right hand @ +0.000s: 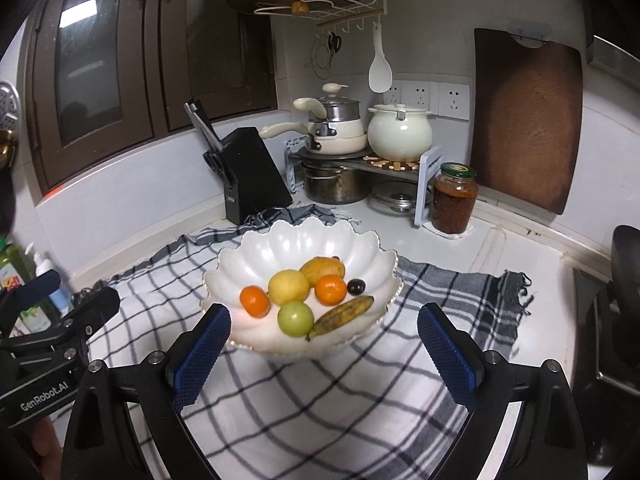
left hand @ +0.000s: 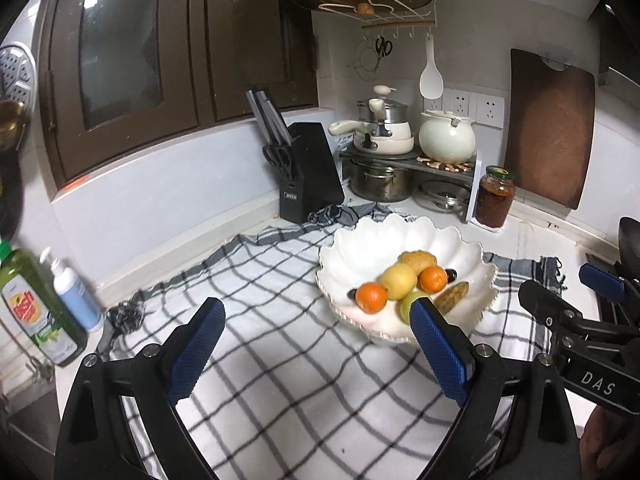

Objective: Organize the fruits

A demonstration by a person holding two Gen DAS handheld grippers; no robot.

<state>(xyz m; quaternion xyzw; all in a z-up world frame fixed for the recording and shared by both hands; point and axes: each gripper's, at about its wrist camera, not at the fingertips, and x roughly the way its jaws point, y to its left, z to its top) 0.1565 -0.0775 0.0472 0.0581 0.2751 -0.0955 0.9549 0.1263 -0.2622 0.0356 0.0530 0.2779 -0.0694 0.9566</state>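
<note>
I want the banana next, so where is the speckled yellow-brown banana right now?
In the right wrist view, the speckled yellow-brown banana lies at the front right of the white scalloped bowl, beside the green round fruit.

Dim indoor light, fisheye-bent edges, dark vignette corners

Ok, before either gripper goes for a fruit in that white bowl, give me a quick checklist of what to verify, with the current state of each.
1. Left gripper open and empty: ok.
2. Right gripper open and empty: ok.
3. White bowl upright on the checked cloth: ok.
4. Fruit reachable from above, nothing covering it: ok; the green fruit and banana lie nearest the right gripper.
5. Fruits separated enough for fingers: not ok; the yellow fruit touches its neighbours.
6. A destination for sorted fruit: cannot tell; no second container shows.
</note>
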